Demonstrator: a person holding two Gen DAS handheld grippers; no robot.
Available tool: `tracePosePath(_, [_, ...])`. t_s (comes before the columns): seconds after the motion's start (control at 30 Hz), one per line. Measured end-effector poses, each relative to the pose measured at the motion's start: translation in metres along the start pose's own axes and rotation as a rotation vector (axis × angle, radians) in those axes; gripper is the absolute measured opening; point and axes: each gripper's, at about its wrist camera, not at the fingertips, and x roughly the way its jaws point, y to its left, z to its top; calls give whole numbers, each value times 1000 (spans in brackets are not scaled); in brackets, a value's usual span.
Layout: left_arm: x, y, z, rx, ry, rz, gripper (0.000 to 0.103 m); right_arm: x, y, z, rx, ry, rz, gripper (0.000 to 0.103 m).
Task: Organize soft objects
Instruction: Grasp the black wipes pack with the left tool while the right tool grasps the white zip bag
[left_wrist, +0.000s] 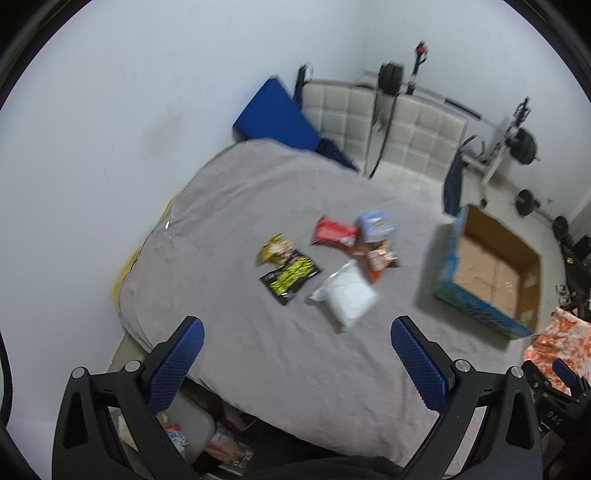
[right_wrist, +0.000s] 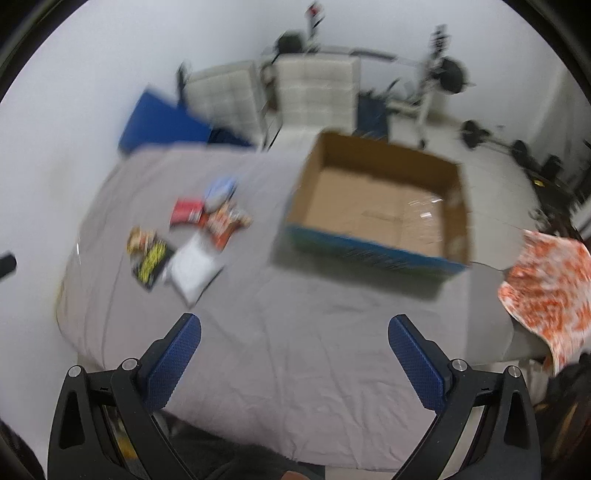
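Several soft packets lie together on a grey bed sheet (left_wrist: 258, 332): a white pouch (left_wrist: 345, 293), a black-and-yellow packet (left_wrist: 290, 276), a yellow packet (left_wrist: 275, 249), a red packet (left_wrist: 334, 232), an orange packet (left_wrist: 380, 260) and a light blue packet (left_wrist: 375, 223). An open cardboard box (left_wrist: 491, 271) stands to their right. My left gripper (left_wrist: 295, 328) is open and empty, high above the bed's near end. In the right wrist view the packets, with the white pouch (right_wrist: 192, 267) nearest, lie left of the box (right_wrist: 380, 210). My right gripper (right_wrist: 293, 325) is open and empty.
An orange-and-white patterned cloth (right_wrist: 546, 291) hangs at the bed's right side. A blue cushion (left_wrist: 275, 116) and beige padded panels (left_wrist: 384, 122) stand against the far wall. Gym weights (left_wrist: 524, 146) sit on the floor at right. Clutter lies under the bed's near left edge (left_wrist: 184, 432).
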Motion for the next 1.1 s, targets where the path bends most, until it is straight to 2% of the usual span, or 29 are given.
tracePosePath(0.17, [87, 29, 28, 67, 115, 24, 103, 99, 87, 38, -176, 109, 38, 103])
tracePosePath(0.4, [214, 49, 48, 221, 299, 22, 103, 251, 188, 85, -330, 285, 5, 103])
tracePosePath(0.5, [267, 50, 51, 277, 366, 0, 102, 308, 226, 85, -437, 368, 12, 103])
tracePosePath(0.63, [316, 47, 51, 328, 426, -58, 100, 356, 254, 70, -520, 483, 19, 103])
tracePosePath(0.7, [336, 44, 53, 346, 451, -89, 96, 376, 264, 63, -542, 529, 5, 102])
tracePosePath(0.73, [341, 43, 52, 353, 460, -97, 95, 384, 266, 61, -538, 540, -19, 89])
tracePosePath(0.8, [353, 38, 53, 363, 474, -117, 94, 391, 262, 62, -470, 548, -38, 85])
tracePosePath(0.93, [368, 27, 53, 383, 491, -139, 94, 389, 214, 66, -93, 615, -50, 80])
tracePosePath(1.03, [378, 14, 53, 397, 505, -153, 94, 381, 170, 55, 166, 618, -77, 80])
tracePosePath(1.1, [388, 5, 52, 406, 514, -139, 94, 378, 151, 46, 287, 613, -83, 82])
